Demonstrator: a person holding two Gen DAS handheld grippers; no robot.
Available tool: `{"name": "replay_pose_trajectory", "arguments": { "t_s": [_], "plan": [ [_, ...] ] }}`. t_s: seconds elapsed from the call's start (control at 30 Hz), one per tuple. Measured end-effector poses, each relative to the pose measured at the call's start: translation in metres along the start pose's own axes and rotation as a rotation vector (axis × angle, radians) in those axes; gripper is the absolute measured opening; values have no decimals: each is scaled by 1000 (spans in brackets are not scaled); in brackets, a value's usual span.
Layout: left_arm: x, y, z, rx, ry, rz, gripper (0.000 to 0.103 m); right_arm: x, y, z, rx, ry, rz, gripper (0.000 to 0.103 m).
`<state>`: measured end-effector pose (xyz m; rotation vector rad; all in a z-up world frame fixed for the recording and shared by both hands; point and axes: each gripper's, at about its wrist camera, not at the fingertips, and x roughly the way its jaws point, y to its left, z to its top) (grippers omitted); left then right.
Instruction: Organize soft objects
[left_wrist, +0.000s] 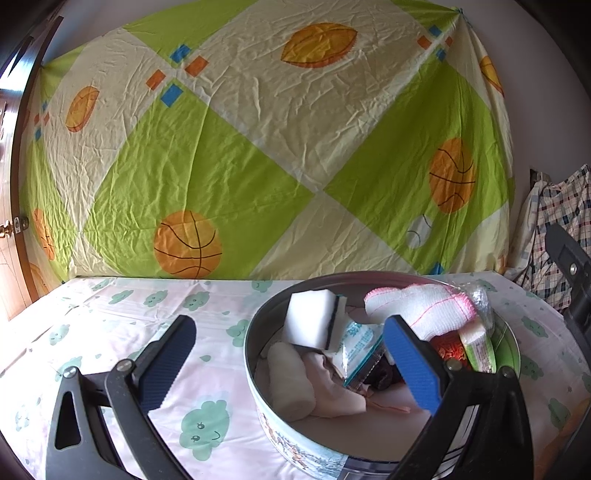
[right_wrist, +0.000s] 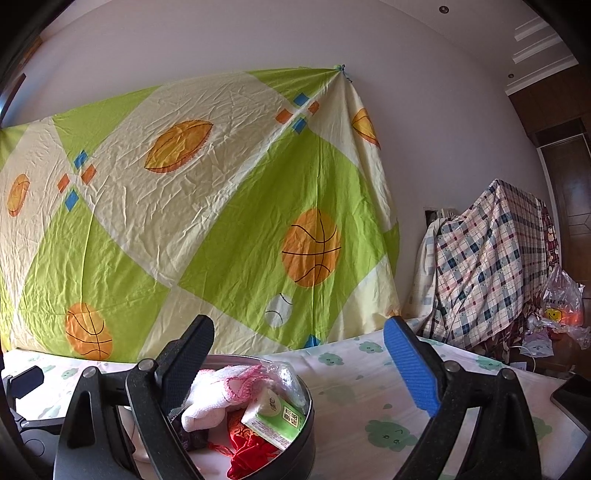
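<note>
Left gripper (left_wrist: 288, 363): jaws spread wide, holding nothing; its blue-padded finger hangs over the round tin (left_wrist: 258, 398), the other finger at 9 o'clock of the tin, over the bedsheet (left_wrist: 110, 306).
Right gripper (right_wrist: 299, 363): jaws spread wide, empty; its black finger stands at the tin's 9 o'clock rim in the right wrist view, the blue one out over the sheet at 3 o'clock.
Tin location: on the cloud-print sheet, close in front of both grippers.
Tin contents: white sponge block (left_wrist: 312, 317) at 11 o'clock; pink-edged white cloth (left_wrist: 424, 304) at 1 o'clock; white roll (left_wrist: 290, 382) at 8 o'clock; wet-wipe sachet (left_wrist: 358, 350) at centre; green tissue pack (right_wrist: 275, 419) and red fabric (right_wrist: 247, 448) at 3 o'clock.
Appearance: items lie loosely heaped, overlapping, the cloth riding above the rim.
Step in hand: judged late; no loose soft item shows on the sheet.
Next move: likely pressing the cloth below rim level, or withdrawing; either calls for a slow, vertical approach to avoid tipping the tin.
</note>
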<state>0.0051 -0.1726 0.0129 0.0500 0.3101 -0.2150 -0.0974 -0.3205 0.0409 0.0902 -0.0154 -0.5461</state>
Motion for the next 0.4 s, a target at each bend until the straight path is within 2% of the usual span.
{"name": "replay_pose_trajectory", "arguments": {
  "t_s": [0.4],
  "plan": [
    [-1,0,0,6,-2,-31,103,2,-3,0,4,11,-23,96]
  ]
}}
